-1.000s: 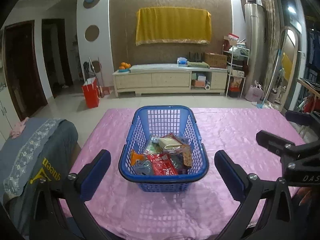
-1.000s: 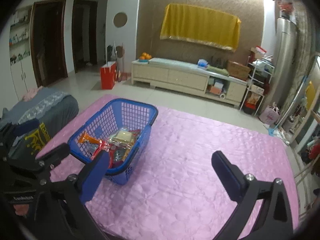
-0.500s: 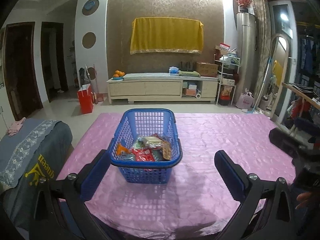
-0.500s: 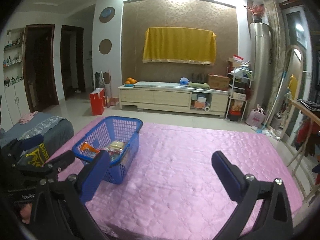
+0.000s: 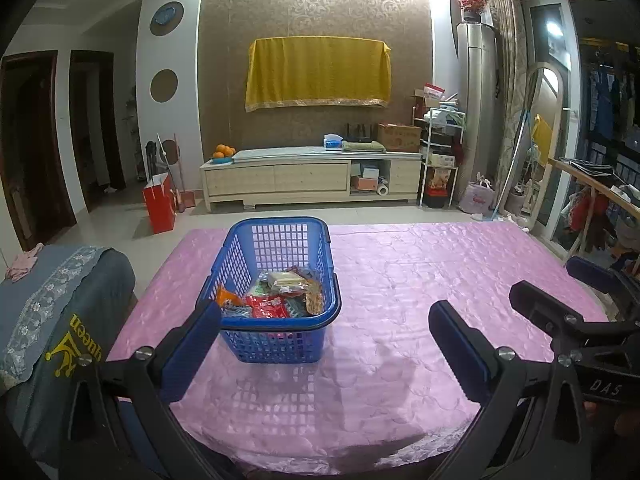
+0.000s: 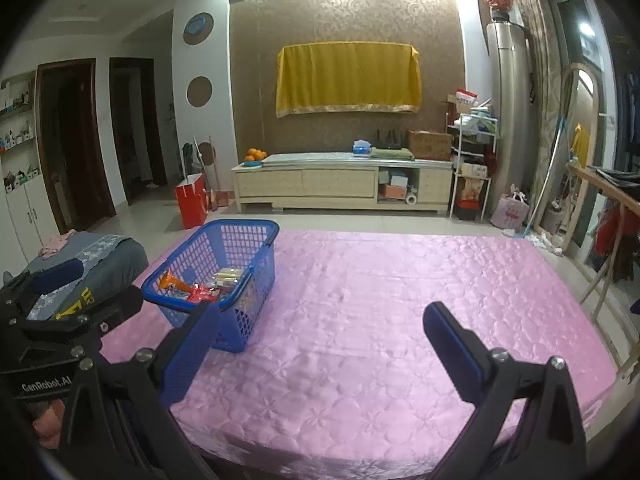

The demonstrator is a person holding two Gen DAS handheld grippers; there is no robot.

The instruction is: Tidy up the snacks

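Jaws wide on both grippers, snack basket [image 5: 276, 280] between neither.

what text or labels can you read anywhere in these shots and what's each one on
"queen", beside a yellow crown logo: on the grey cloth draped left of the table.
"DAS": on the right tongs' body, seen from the left wrist view.
"GenRobot.AI": on the left tongs' body, seen from the right wrist view.
Snack packets in the blue basket: print too small to read.
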